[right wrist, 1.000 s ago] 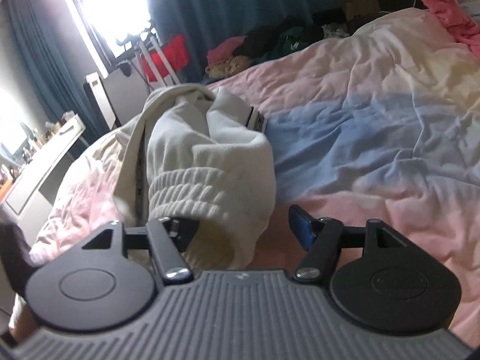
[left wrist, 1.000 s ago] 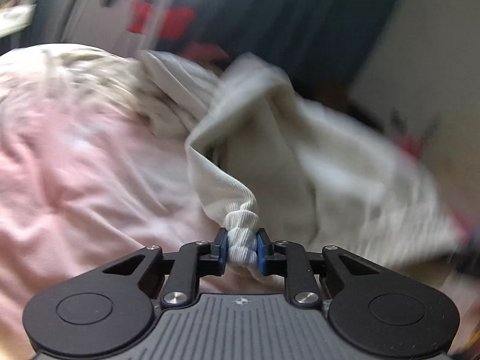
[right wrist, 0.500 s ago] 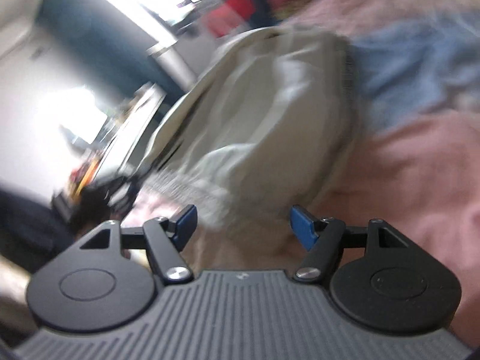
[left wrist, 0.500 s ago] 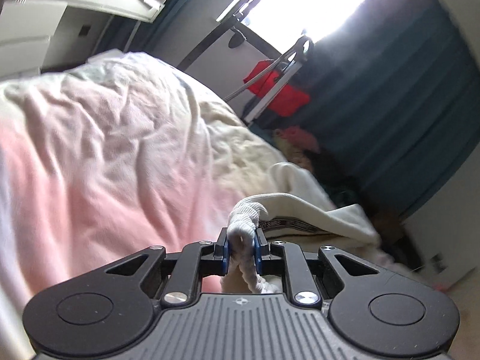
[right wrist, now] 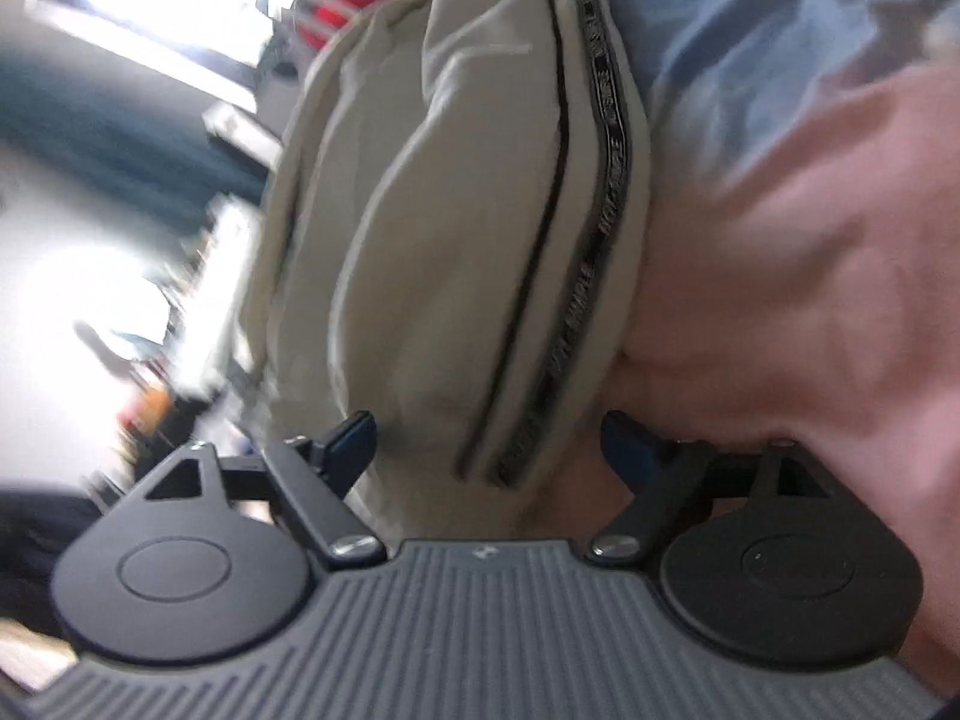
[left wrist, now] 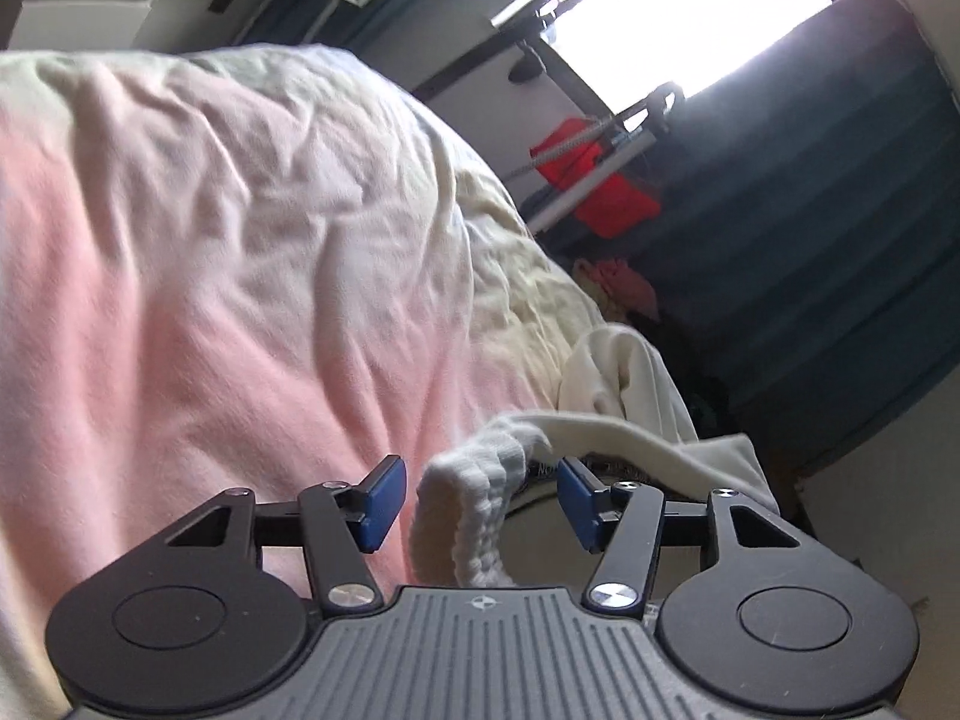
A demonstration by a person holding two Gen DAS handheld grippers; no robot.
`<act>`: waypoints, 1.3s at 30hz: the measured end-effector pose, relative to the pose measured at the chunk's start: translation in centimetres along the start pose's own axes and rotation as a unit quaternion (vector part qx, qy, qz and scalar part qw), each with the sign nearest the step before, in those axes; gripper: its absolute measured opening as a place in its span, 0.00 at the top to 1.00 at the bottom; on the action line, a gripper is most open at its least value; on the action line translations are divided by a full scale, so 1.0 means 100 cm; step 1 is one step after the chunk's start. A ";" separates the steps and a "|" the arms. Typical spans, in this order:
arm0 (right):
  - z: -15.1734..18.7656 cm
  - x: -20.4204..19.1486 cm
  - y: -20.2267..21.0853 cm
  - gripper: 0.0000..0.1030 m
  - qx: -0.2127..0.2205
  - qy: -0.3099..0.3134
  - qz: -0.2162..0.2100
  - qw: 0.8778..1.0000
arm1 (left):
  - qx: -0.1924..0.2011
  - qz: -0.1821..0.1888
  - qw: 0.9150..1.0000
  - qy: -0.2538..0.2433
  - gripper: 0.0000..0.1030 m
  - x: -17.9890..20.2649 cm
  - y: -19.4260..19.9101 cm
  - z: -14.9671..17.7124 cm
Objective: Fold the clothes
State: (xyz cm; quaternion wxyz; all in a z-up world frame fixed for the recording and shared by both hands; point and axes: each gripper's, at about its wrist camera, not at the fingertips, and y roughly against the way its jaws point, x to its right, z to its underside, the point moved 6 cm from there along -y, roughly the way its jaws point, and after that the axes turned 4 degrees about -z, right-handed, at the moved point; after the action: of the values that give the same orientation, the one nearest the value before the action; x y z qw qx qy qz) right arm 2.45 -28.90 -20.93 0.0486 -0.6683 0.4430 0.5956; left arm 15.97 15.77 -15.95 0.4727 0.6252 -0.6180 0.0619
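Your left gripper (left wrist: 477, 495) has its blue pads spread, with the ribbed white cuff (left wrist: 465, 516) of the cream sweatpants with a black lettered side stripe (right wrist: 480, 228) standing loose between them, gripped by neither. Your right gripper (right wrist: 489, 441) is likewise spread wide, the bunched garment lying just ahead of it on the rumpled pink-and-blue bedspread (right wrist: 780, 252). With nothing clamped, the springy cuff could flop open and undo the fold, and closing now risks pinching bedspread along with cloth.
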 end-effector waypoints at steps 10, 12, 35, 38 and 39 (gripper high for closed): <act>0.002 -0.009 -0.009 0.53 0.009 0.010 0.012 1.000 | -0.017 -0.045 0.998 -0.035 0.69 0.007 -0.006 0.005; 0.007 -0.015 -0.017 0.72 0.011 0.030 0.026 0.999 | -0.018 -0.048 0.999 -0.016 0.77 0.006 -0.003 -0.004; 0.178 -0.281 -0.289 0.81 -0.135 0.035 -0.181 0.973 | 0.114 -0.291 0.936 -0.165 0.85 -0.064 0.002 -0.340; 0.199 -0.274 -0.319 0.80 -0.160 0.051 -0.150 0.974 | 0.093 -0.286 0.941 -0.158 0.84 -0.100 -0.026 -0.326; 0.203 -0.270 -0.325 0.80 -0.169 0.053 -0.140 0.974 | 0.086 -0.284 0.942 -0.155 0.84 -0.112 -0.035 -0.321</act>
State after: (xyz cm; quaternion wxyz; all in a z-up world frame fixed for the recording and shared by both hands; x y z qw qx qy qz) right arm 11.07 17.15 -19.15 -0.0056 -0.7531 0.2396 0.6127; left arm 32.63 44.45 -7.66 0.3130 0.8148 -0.4731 -0.1197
